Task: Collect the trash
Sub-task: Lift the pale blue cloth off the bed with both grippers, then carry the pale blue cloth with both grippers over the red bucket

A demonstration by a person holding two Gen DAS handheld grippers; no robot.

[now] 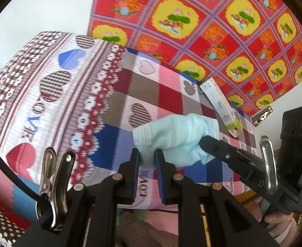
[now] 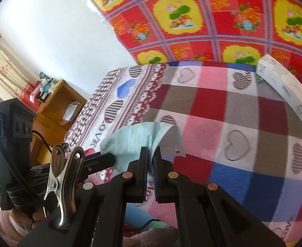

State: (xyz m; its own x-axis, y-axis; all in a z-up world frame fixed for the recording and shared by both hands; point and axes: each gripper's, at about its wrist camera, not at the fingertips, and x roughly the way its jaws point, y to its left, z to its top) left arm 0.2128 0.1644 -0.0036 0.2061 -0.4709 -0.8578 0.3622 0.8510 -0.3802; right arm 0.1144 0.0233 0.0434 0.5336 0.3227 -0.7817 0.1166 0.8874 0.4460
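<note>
Both grippers pinch the same piece of trash — my left gripper (image 1: 147, 158) is clamped on one edge of the pale blue face mask (image 1: 175, 135), and my right gripper (image 2: 151, 154) is pressed together on the other end of it. In the left wrist view the right gripper's black fingers (image 1: 218, 146) come in from the right onto the mask. It hangs between the two of them, off the checked heart-print bedspread (image 1: 101, 94), not lying on it.

My read: the step is carrying it to wherever the trash goes; no bin shows in either view. To do it well, keep both pinches tight and move the two hands together so the mask isn't stretched or torn. One grip is probably enough — the mask is light and floppy. A long white box (image 1: 220, 103) lies further back on the bed near the red and yellow patterned cloth (image 1: 212, 20), probably more trash to collect.
</note>
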